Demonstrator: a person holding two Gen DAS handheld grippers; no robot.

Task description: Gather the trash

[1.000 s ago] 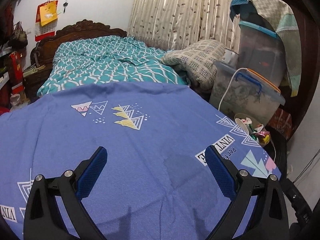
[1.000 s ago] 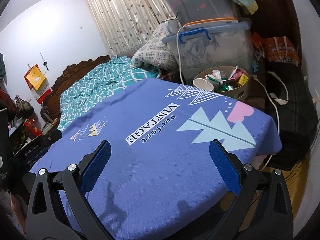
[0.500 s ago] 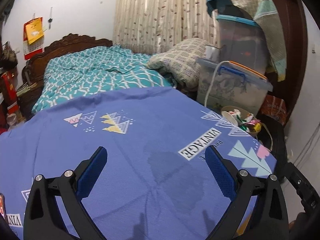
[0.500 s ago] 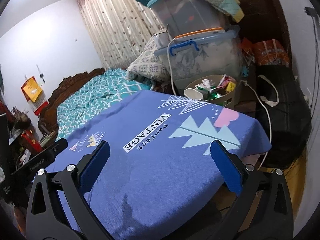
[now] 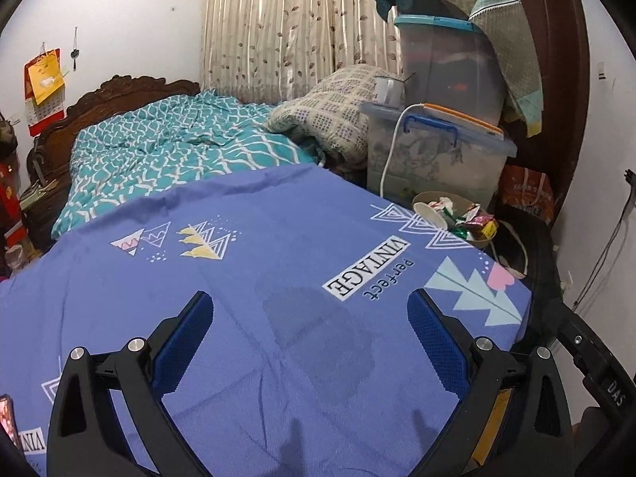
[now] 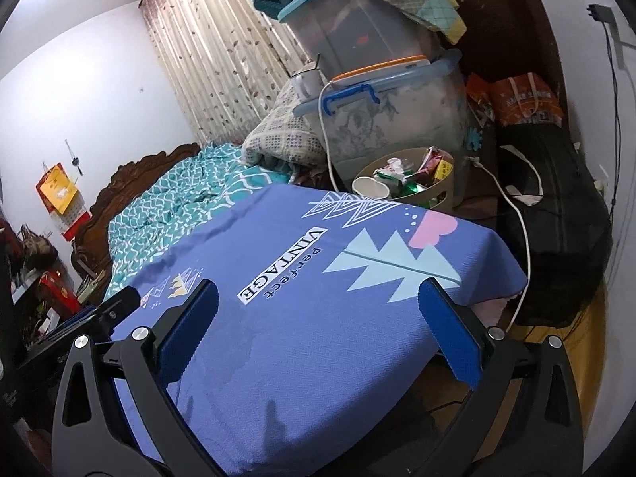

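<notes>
A beige round bin [image 5: 483,241] [image 6: 439,194] holds a white paper cup [image 5: 431,212] [image 6: 370,188] and several crumpled wrappers [image 6: 413,177]. It stands beyond the far right corner of a table under a blue patterned cloth [image 5: 278,278] [image 6: 318,318]. My left gripper [image 5: 310,328] is open and empty above the cloth's near middle. My right gripper [image 6: 318,318] is open and empty above the cloth's near right part, well short of the bin.
Stacked clear storage boxes [image 5: 437,151] [image 6: 389,95] with a white cable [image 6: 516,214] stand behind the bin. A bed with a teal cover [image 5: 179,151] lies beyond the table. A black bag [image 6: 556,238] sits right of the table. The other gripper's body [image 5: 588,361] shows at the right.
Both grippers have pulled back and risen, so the table and bin look smaller and farther. Both stay open and empty.
</notes>
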